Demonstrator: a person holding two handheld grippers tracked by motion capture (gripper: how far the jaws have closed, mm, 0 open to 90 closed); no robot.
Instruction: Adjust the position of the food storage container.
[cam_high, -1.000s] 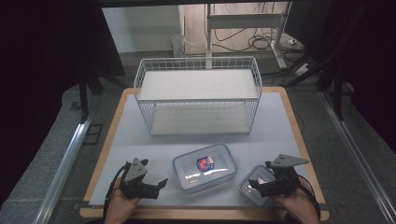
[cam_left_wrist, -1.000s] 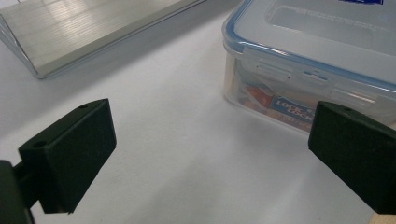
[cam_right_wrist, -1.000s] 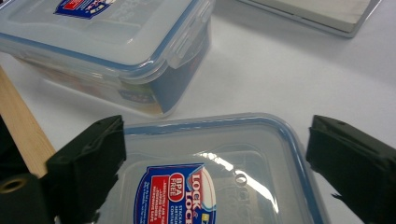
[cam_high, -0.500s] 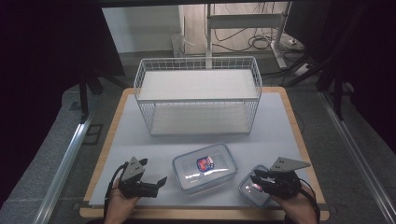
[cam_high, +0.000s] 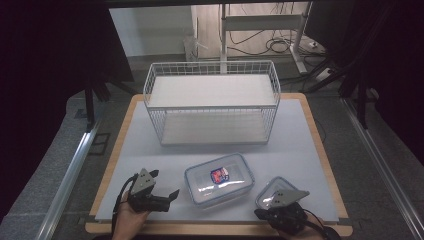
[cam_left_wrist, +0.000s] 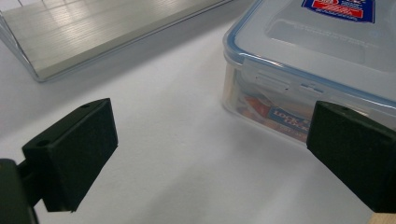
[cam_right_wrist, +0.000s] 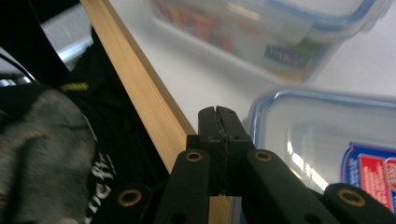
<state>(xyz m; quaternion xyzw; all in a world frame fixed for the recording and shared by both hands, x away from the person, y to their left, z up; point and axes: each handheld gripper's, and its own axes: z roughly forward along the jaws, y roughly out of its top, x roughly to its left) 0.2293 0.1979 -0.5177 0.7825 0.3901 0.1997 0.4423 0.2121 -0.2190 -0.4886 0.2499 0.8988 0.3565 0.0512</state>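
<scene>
Two lidded boxes (cam_high: 219, 178) (cam_high: 272, 192), one wire basket (cam_high: 212, 102); left gripper (cam_high: 167, 195) released, right gripper (cam_right_wrist: 218, 116) clenched empty

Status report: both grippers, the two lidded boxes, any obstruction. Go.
Left gripper open beside big box, nothing between its jaws. Right gripper shut, empty, at small box. Both lids on. Wire basket behind, clear.

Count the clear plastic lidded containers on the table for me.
2. A large clear plastic container with a blue-rimmed lid sits in the middle near the front; a smaller clear container lies to its right, partly covered by the right tool.
</scene>
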